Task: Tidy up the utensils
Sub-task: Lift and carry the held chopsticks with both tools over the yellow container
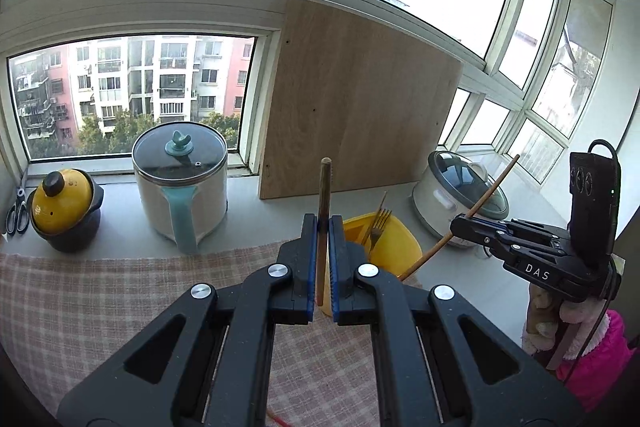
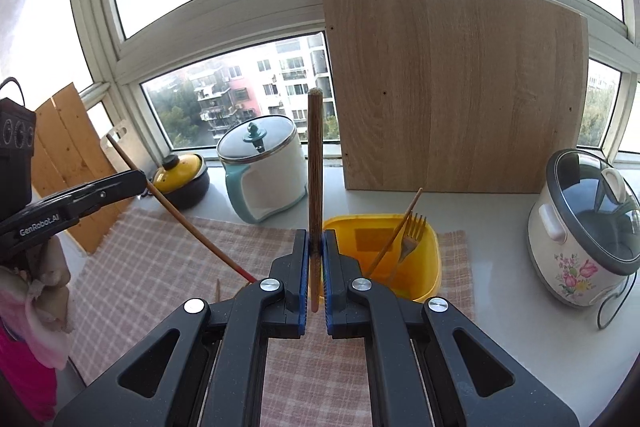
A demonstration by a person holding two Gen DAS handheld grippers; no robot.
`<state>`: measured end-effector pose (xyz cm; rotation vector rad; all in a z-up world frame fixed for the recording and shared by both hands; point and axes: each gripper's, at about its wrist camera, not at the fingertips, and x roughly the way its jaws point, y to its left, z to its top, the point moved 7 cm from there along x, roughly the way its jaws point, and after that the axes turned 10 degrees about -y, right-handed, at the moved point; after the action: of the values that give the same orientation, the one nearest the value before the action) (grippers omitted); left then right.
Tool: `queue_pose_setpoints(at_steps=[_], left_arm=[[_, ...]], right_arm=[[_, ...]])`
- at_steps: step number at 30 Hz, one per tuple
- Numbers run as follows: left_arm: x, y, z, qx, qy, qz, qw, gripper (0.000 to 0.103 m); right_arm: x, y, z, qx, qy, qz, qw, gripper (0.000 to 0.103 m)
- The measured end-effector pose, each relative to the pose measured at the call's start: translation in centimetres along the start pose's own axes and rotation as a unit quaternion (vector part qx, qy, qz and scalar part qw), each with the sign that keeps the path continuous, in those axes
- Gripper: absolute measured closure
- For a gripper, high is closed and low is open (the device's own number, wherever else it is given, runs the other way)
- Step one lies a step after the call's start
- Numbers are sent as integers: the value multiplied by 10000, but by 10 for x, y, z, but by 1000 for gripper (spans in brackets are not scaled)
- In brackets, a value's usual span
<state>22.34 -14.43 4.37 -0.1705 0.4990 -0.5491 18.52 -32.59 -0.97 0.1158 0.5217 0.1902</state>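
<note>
From the left wrist view, we see our left tool (image 1: 324, 227) closed on a chopstick (image 1: 323, 211) that stands upright between the blue pads. Just beyond it sits the yellow bin (image 1: 394, 247) on the checked cloth (image 1: 100, 299), with a fork (image 1: 378, 227) and another stick already inside. At right, our right tool (image 1: 456, 225) grips a second chopstick (image 1: 480, 203), tilted, near the bin.

From the right wrist view, our right tool (image 2: 316, 247) is clamped on its chopstick (image 2: 315, 179), upright, just in front of the yellow bin (image 2: 432, 247). The left tool (image 2: 140, 179) holds its stick slanting down toward the cloth (image 2: 160, 259) on the counter (image 2: 492, 227). We judge the job partly done: two pieces are binned, and both held chopsticks remain to drop in.
</note>
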Motion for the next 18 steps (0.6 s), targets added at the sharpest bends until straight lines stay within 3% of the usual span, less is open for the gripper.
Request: queue_pose_setpoints(at_steps=[18], left_arm=[[47,-36,18,92,8,-213,9997,100]], right_arm=[[-5,-43,22,104,-278,-337,9990,98]])
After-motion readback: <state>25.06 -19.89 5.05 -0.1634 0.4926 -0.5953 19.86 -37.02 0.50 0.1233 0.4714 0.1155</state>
